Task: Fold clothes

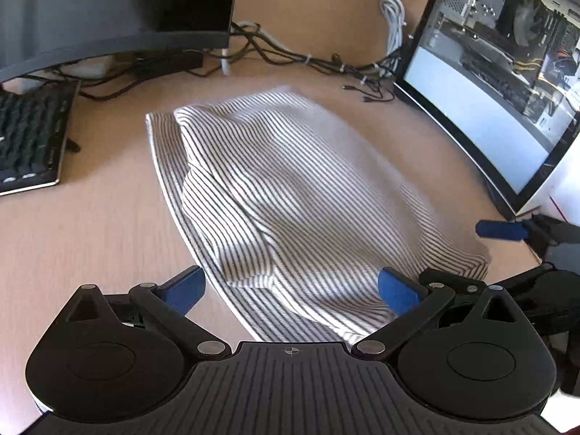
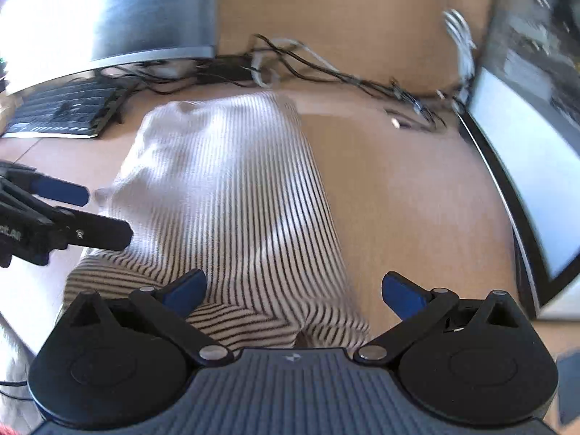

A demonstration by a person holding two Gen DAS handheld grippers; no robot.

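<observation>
On a tan worktop (image 1: 90, 224), the striped garment (image 1: 282, 188) runs lengthwise away from us, between our open left tongs (image 1: 291, 291) and open right tongs (image 2: 293, 291), neither gripping.

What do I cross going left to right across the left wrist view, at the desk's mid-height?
Keyboard → bare desk → striped garment → glass-sided computer case. The cable tangle and the dark monitor sit further back, so I leave them out of the order.

Keyboard (image 1: 30, 137) left, computer case (image 1: 507, 72) right, cables (image 1: 290, 56) behind.
</observation>
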